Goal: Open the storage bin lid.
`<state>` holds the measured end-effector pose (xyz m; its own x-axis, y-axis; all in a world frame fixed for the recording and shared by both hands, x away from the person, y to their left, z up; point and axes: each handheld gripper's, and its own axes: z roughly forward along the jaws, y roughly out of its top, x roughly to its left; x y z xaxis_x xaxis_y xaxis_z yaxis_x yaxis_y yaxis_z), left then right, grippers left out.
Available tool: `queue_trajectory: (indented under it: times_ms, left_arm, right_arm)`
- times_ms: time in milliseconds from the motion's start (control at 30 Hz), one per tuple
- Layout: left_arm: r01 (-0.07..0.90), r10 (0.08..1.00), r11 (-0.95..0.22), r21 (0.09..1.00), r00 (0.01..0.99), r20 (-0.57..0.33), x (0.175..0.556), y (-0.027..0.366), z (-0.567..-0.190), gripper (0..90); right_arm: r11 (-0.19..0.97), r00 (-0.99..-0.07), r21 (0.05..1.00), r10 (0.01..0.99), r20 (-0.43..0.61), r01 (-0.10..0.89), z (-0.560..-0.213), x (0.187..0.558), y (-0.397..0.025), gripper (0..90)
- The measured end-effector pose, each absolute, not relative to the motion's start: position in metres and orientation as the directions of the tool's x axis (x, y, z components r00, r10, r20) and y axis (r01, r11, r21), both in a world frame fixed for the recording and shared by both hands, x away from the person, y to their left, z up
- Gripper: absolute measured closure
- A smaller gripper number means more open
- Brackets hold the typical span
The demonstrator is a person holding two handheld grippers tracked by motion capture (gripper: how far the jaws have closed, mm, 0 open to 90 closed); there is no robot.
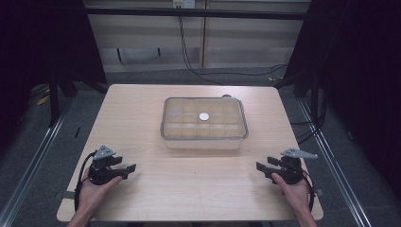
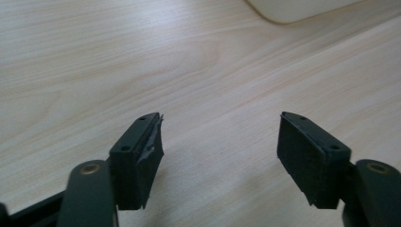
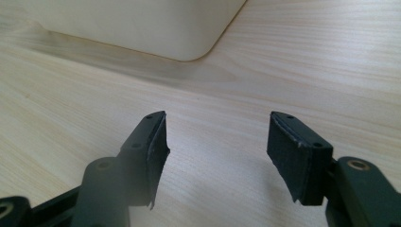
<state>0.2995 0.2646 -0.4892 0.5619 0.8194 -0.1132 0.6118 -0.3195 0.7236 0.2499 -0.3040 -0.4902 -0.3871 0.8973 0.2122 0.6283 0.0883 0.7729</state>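
No brand, label or writing can be read on anything here. A translucent plastic storage box [image 1: 204,124], rectangular with rounded corners and a lid divided into a grid of squares, sits at the middle of the light wood-grain worktop [image 1: 198,189]. A small round white disc [image 1: 204,116] lies on the lid near its centre. The left gripper [image 1: 126,169], black with a grey three-cornered plate on top, rests near the worktop's front left corner, held in a hand [image 1: 92,194]; its jaws are spread wide over bare wood, their flat dark pads worn at the edges. The right gripper [image 1: 261,169] rests near the front right corner, its jaws likewise spread apart and holding nothing, pointing toward the box's rounded corner.
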Motion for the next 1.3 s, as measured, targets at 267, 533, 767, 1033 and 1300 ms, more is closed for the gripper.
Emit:
queue_trajectory:
  times_ms: [267, 533, 767, 1033, 1300]
  left_arm:
    - [0.632, 0.816, -0.317, 0.707, 0.562, -0.137, 0.303, 0.262, -0.489, 28.8]
    - [0.633, 0.813, -0.296, 0.715, 0.560, -0.159, 0.304, 0.260, -0.483, 27.2]
    - [0.612, 0.792, -0.350, 0.709, 0.598, -0.125, 0.308, 0.241, -0.473, 26.7]
    - [0.617, 0.765, -0.343, 0.709, 0.621, -0.170, 0.323, 0.224, -0.455, 27.9]
    - [0.596, 0.756, -0.349, 0.723, 0.635, -0.158, 0.346, 0.206, -0.438, 26.0]
  right_arm:
    - [0.118, -0.407, 0.741, 0.886, 0.222, 0.660, -0.492, 0.255, -0.302, 37.7]
    - [0.118, -0.425, 0.737, 0.872, 0.244, 0.665, -0.484, 0.256, -0.305, 35.8]
    - [0.141, -0.445, 0.726, 0.862, 0.244, 0.673, -0.475, 0.259, -0.299, 31.3]
    - [0.147, -0.450, 0.729, 0.861, 0.238, 0.669, -0.459, 0.272, -0.292, 26.0]
    - [0.135, -0.467, 0.729, 0.840, 0.275, 0.672, -0.443, 0.297, -0.295, 31.2]
